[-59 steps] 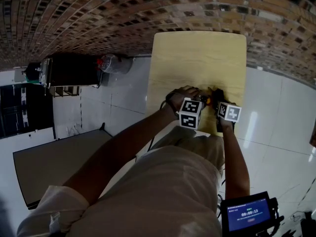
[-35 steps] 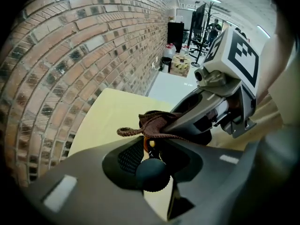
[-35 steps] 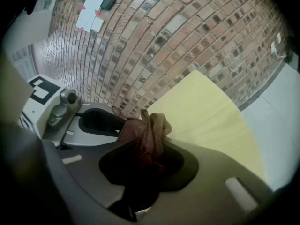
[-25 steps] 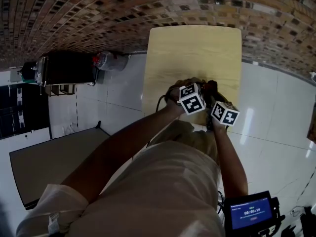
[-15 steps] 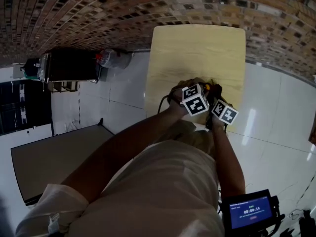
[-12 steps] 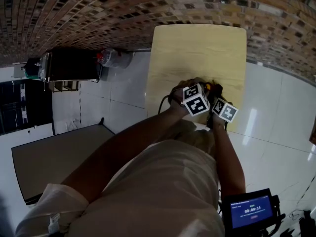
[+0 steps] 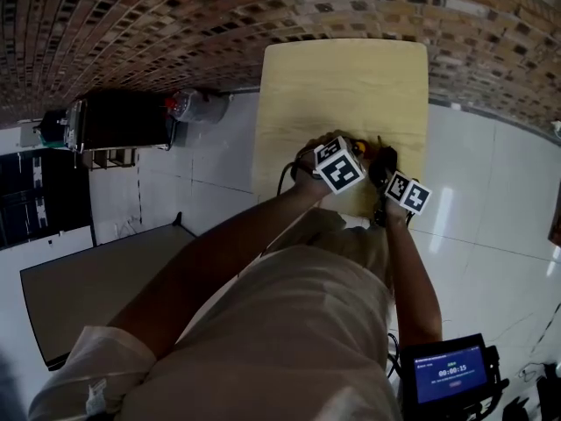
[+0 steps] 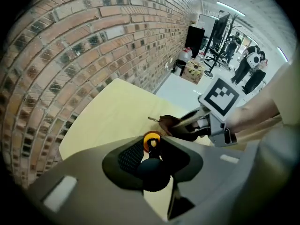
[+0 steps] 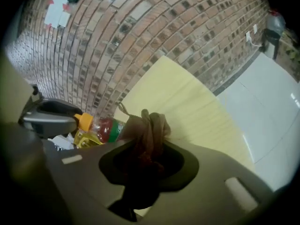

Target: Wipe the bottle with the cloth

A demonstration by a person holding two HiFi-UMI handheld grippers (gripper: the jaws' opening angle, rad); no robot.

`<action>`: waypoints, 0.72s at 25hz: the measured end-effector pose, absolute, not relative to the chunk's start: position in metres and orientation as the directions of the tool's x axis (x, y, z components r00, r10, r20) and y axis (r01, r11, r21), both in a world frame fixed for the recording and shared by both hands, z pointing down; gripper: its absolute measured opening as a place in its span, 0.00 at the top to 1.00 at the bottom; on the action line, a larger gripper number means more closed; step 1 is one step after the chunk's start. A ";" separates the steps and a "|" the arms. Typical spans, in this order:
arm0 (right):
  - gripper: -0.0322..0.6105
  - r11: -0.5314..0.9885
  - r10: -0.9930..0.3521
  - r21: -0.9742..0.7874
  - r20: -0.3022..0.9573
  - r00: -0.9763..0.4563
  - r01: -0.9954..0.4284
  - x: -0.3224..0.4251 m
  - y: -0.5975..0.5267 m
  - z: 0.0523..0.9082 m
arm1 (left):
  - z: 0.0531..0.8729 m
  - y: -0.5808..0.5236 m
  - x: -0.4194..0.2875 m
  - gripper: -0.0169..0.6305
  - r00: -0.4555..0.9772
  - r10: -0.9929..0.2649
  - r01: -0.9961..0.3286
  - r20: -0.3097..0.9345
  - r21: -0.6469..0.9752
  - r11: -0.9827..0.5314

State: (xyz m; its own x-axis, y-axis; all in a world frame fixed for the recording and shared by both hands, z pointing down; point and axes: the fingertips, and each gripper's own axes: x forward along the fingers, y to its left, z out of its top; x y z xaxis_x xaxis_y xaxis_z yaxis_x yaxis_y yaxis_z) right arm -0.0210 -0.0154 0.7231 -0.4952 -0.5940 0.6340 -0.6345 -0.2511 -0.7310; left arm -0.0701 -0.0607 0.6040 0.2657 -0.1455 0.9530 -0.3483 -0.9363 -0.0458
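Note:
A plastic bottle (image 9: pixel 101 129) with an orange cap (image 9: pixel 84 121), a red label and yellowish liquid lies level over the near part of the pale wooden table (image 7: pixel 342 86). My left gripper (image 8: pixel 150 149) is shut on it near the cap (image 8: pixel 151 140); in the head view this gripper (image 7: pixel 349 154) sits left of the right one. My right gripper (image 9: pixel 147 149) is shut on a bunched brown cloth (image 9: pixel 151 128), which presses against the bottle's body. From the left gripper view the cloth (image 8: pixel 168 122) shows in the right gripper's jaws. In the head view the right gripper (image 7: pixel 382 163) is close beside the left.
A brick wall (image 7: pixel 175 24) runs behind the table. On the white tiled floor to the left stand a black cabinet (image 7: pixel 123 121) and a water jug (image 7: pixel 197 108). A dark board (image 7: pixel 96 279) lies at lower left. A blue-screened device (image 7: pixel 451 380) hangs at lower right. People stand far off (image 8: pixel 248 64).
Both grippers have stayed together over the table's near edge. The left gripper's marker cube has tilted and risen slightly, and the right gripper with the cloth has slid a little to the right.

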 end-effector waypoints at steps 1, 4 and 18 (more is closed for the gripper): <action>0.80 -0.252 -0.607 -0.731 0.630 -0.484 -0.634 -0.014 -0.008 0.721 | 0.604 -0.061 -0.071 0.78 0.260 -0.146 -0.362 0.954 -0.044 -0.931; 0.80 -0.258 -0.635 -0.732 0.620 -0.461 -0.630 0.003 0.017 0.719 | 0.604 -0.063 -0.073 0.77 0.241 -0.145 -0.426 0.959 -0.030 -0.904; 0.80 0.211 -0.639 -0.642 0.480 -0.601 -0.737 -0.063 0.005 0.651 | 0.612 -0.065 -0.075 0.78 0.244 -0.098 -0.562 0.965 0.059 -0.825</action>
State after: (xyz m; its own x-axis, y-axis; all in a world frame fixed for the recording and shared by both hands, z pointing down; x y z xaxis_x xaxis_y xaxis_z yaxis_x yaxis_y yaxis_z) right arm -0.0632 0.0053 0.6515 -0.6009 -0.6391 0.4800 -0.7373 0.2112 -0.6417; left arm -0.0746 -0.0649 0.6117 0.2442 -0.0977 0.9648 -0.5620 -0.8251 0.0587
